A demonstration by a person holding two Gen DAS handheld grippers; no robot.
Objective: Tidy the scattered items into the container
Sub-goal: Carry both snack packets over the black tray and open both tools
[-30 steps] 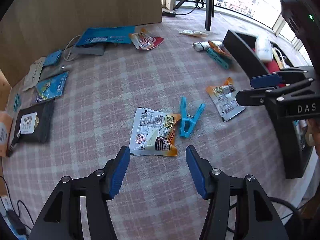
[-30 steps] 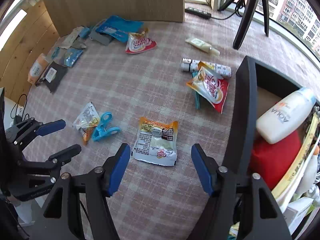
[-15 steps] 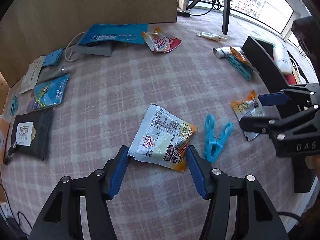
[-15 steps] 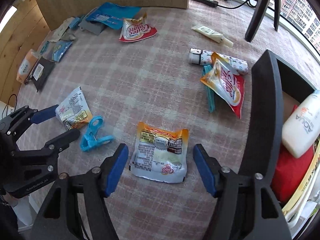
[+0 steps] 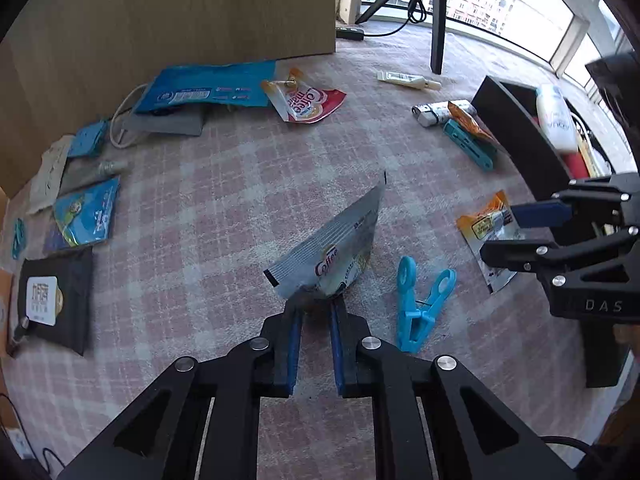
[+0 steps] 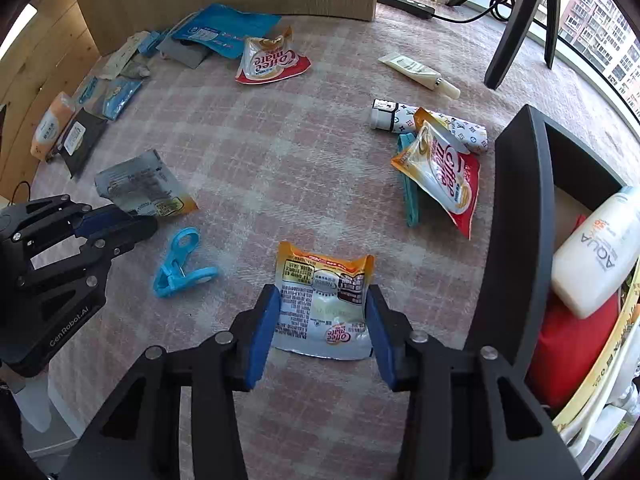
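Observation:
My left gripper is shut on one edge of a silver Coffee-mate sachet, whose free end tilts up off the checked cloth; it also shows in the right wrist view. My right gripper is open, its blue pads on either side of a second Coffee-mate sachet that lies flat on the cloth. The black container stands right of it and holds a white AQUA bottle and a red item.
A light-blue clip lies between the grippers. Near the container lie a larger Coffee-mate pouch, a teal clip and a patterned tube. Further packets and pouches lie along the wooden wall. A tripod leg stands behind.
My left gripper has closed on the silver sachet and its free end has tipped up. My right gripper has moved forward and narrowed around the second sachet.

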